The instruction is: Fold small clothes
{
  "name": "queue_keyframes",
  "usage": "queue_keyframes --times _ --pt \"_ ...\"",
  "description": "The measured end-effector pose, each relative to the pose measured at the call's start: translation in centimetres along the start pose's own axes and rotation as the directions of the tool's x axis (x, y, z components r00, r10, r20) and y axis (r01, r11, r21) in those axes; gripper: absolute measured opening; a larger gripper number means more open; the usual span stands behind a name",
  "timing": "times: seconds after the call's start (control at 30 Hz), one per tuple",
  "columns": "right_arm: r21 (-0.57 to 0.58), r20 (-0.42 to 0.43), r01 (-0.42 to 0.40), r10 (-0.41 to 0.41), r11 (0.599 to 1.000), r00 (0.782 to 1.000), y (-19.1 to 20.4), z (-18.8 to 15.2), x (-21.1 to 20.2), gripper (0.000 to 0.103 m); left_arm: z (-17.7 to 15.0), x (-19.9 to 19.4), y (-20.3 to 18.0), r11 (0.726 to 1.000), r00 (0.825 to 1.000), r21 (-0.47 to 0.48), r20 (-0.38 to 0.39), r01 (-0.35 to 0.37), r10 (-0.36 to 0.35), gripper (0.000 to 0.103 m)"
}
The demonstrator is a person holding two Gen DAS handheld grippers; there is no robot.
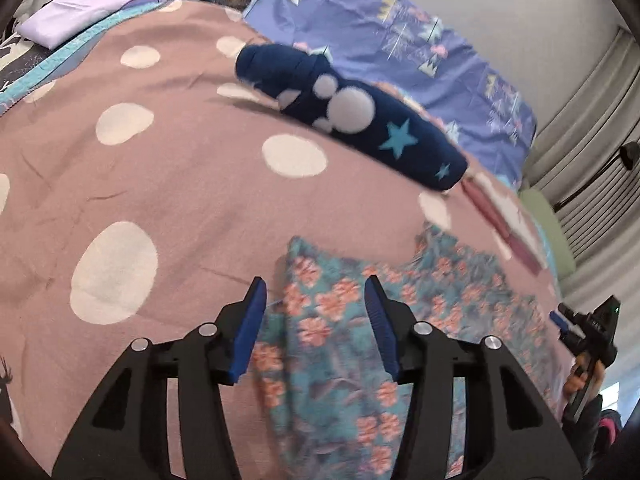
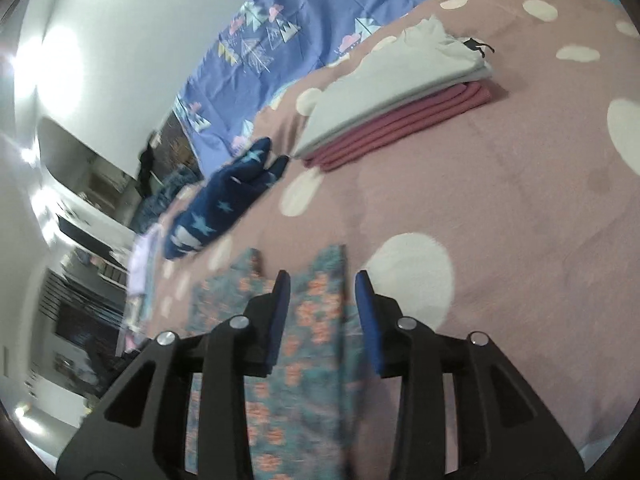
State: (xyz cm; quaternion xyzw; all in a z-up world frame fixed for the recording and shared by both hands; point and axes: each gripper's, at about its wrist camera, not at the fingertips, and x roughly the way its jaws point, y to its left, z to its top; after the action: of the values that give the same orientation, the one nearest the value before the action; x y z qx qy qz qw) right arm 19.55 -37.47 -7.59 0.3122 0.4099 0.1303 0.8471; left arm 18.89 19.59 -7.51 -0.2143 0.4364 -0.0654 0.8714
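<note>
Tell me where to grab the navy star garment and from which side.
Take the navy star garment at its narrow end nearest the folded stack, probably from above with jaws across its width. It lies long and bunched on the spotted blanket, so that end offers a raised fold to pinch. Both grippers, left and right, are open over the floral piece.

A pink spotted bedspread (image 1: pixel 168 184) carries a floral garment (image 1: pixel 344 344), a navy starred piece (image 1: pixel 360 120) and a folded stack (image 2: pixel 396 108).
</note>
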Motion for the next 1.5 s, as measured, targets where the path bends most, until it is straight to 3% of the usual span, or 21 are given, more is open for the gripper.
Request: queue_keyframes --times 0.13,0.27,0.3,0.33,0.37,0.4,0.53,0.63,0.73,0.8,0.9,1.07,1.1,1.2,1.27,1.33,1.4,1.5 --pt "-0.03 -0.057 0.009 -0.011 1.0 0.998 0.1 0.5 2.0 0.038 0.5 2.0 0.8 1.0 0.997 0.008 -0.067 -0.025 0.026 0.057" --pt "-0.093 -0.118 0.026 -0.037 0.995 0.992 1.1 0.9 4.5 0.043 0.8 2.6 1.0 1.0 0.998 0.013 -0.063 -0.02 0.02 0.057" --pt "-0.108 -0.121 0.028 -0.041 0.994 0.992 1.3 0.9 4.9 0.041 1.0 2.6 0.9 1.0 0.998 0.011 -0.061 -0.004 0.004 0.05" --pt "-0.121 -0.121 0.016 -0.03 0.993 0.992 1.5 0.9 5.1 0.015 1.3 2.7 0.8 1.0 0.998 0.009 -0.057 0.017 -0.016 0.024" --pt "-0.123 -0.131 -0.032 0.015 0.992 0.991 1.6 0.8 5.2 0.005 1.4 2.7 0.6 1.0 0.998 0.008 -0.057 0.029 -0.029 0.009" --pt "-0.109 -0.13 -0.085 0.071 0.99 0.989 1.6 0.8 5.1 0.004 1.6 2.6 0.5 0.999 0.998 0.005 -0.051 0.045 -0.045 0.002" --pt "-0.112 -0.005 -0.149 0.149 0.982 0.989 2.1 1.3 2.0 0.004 2.2 -0.1 -1.7 0.994 0.995 0.074 0.047 0.082 -0.086 0.002" --pt "-0.122 0.017 -0.156 0.16 0.98 0.987 2.4 2.0 1.1 0.004 3.3 -1.0 -3.0 0.991 0.992 0.12 0.099 0.062 -0.074 0.002" --pt "-0.102 0.022 -0.115 0.118 0.988 0.993 2.3 2.8 2.5 0.005 4.1 0.6 -3.1 0.988 0.995 0.152 0.096 -0.011 -0.004 0.002" --pt "-0.08 0.01 -0.085 0.086 0.993 0.996 1.6 2.8 3.8 0.005 3.9 3.5 -2.6 0.98 0.995 0.176 0.041 -0.096 0.091 0.003" --pt "-0.051 -0.027 -0.031 0.029 0.998 0.999 0.3 2.2 5.8 0.013 2.9 6.1 -1.9 0.97 0.988 0.197 -0.038 -0.143 0.153 0.006" --pt "0.003 -0.031 -0.05 0.05 0.999 0.998 -2.4 1.6 4.8 0.015 2.2 4.5 -2.8 0.943 0.974 0.247 0.009 -0.22 0.225 0.015" --pt "-0.006 -0.026 -0.042 0.042 0.999 0.999 -2.7 1.5 4.1 0.015 2.1 3.7 -3.5 0.937 0.973 0.264 0.027 -0.23 0.231 0.015" --pt "-0.029 -0.04 -0.05 0.048 0.998 0.998 -3.4 1.2 2.8 0.015 0.4 0.2 -7.9 0.935 0.99 0.326 0.068 -0.138 0.123 0.018" --pt "-0.046 -0.061 -0.066 0.063 0.997 0.996 -3.7 0.9 2.4 0.015 -2.3 -1.6 -12.7 0.908 0.998 0.415 0.062 -0.056 0.033 0.026" --pt "-0.055 -0.083 -0.107 0.102 0.993 0.991 -4.0 0.5 2.3 0.015 -5.4 -2.4 -16.6 0.872 0.999 0.489 0.021 0.023 -0.038 0.041" --pt "-0.053 -0.107 -0.167 0.161 0.985 0.981 -4.4 0.1 2.4 0.015 -10.1 -2.2 -21.8 0.804 0.993 0.582 -0.058 0.12 -0.106 0.042" --pt "-0.074 -0.121 -0.205 0.195 0.976 0.973 -4.7 -0.5 2.5 0.016 -16.9 -1.3 -28.4 0.689 0.971 0.685 -0.186 0.238 -0.15 0.043"
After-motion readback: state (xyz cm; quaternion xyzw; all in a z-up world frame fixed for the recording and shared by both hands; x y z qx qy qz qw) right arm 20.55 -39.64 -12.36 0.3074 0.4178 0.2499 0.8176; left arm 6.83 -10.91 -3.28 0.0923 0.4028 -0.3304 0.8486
